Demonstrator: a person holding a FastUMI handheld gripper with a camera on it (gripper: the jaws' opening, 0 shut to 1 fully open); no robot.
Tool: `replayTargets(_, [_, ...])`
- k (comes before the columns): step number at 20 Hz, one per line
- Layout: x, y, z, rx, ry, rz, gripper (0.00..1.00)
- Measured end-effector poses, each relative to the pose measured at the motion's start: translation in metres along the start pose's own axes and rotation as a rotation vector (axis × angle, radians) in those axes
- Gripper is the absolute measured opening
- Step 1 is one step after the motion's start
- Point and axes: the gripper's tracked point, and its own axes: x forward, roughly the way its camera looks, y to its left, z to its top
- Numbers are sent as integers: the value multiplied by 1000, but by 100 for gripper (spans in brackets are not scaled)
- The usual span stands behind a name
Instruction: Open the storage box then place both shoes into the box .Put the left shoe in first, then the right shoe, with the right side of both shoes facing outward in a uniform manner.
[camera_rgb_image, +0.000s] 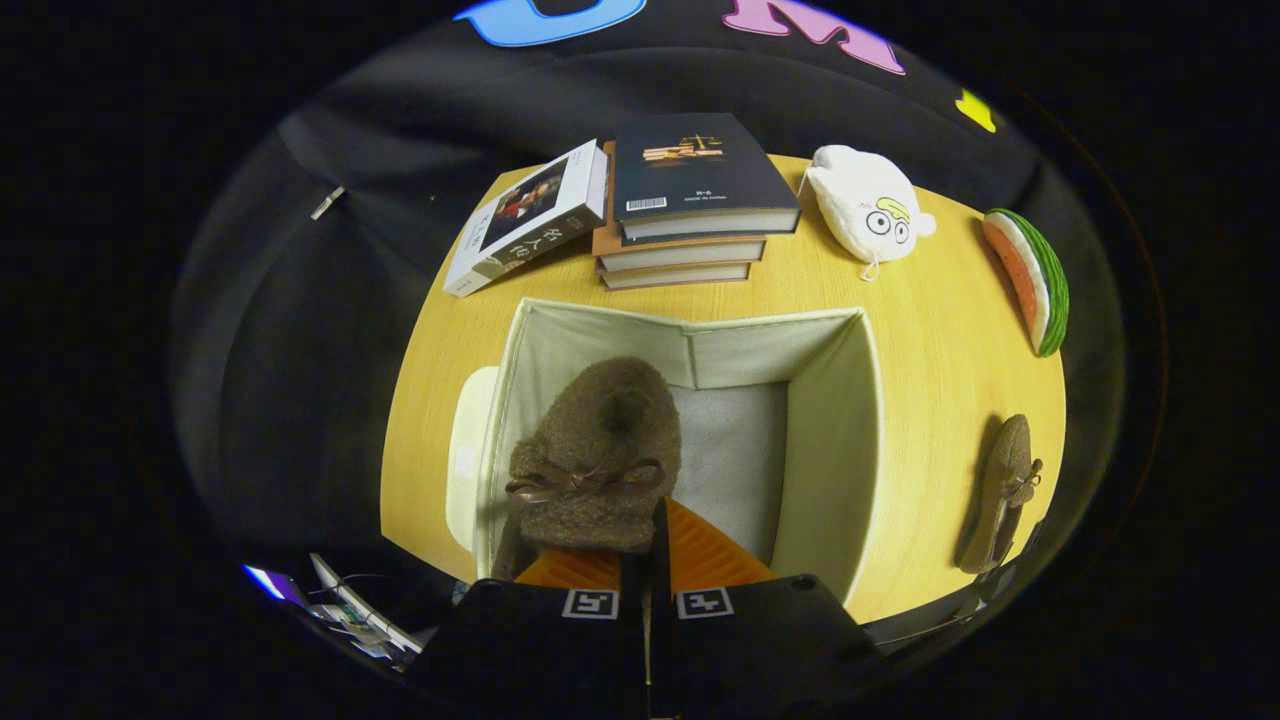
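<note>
The cream fabric storage box (868, 440) stands open on the yellow wooden table (940, 340), its grey floor showing. A brown fuzzy shoe (598, 450) with a bow hangs inside the box's left half, toe pointing away from me. My gripper (657, 535) is shut on the shoe's rear edge, with the fingers nearly touching. The second brown shoe (1003, 490) lies on its side on the table to the right of the box, apart from it.
A pale lid-like piece (467, 460) rests against the box's left outer wall. Beyond the box are a stack of books (690, 200), a white book (530, 215), a white plush toy (868, 205) and a watermelon-slice toy (1030, 280).
</note>
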Motion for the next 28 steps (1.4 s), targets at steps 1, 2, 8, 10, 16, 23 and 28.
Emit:
replayTargets(1, [2,0,0,-7,3,-6,7])
replayTargets(2, [2,0,0,-9,3,-7,7])
replayTargets(8, [2,14,-5,-5,34,62,17])
replayTargets(10, [3,10,-5,-22,36,52,18])
replayTargets(16, [-16,8,-9,-34,11,77,29])
replayTargets(23, [-62,-6,-10,-26,-53,169,55])
replayTargets(28, [-105,-55,-4,13,-154,192,81])
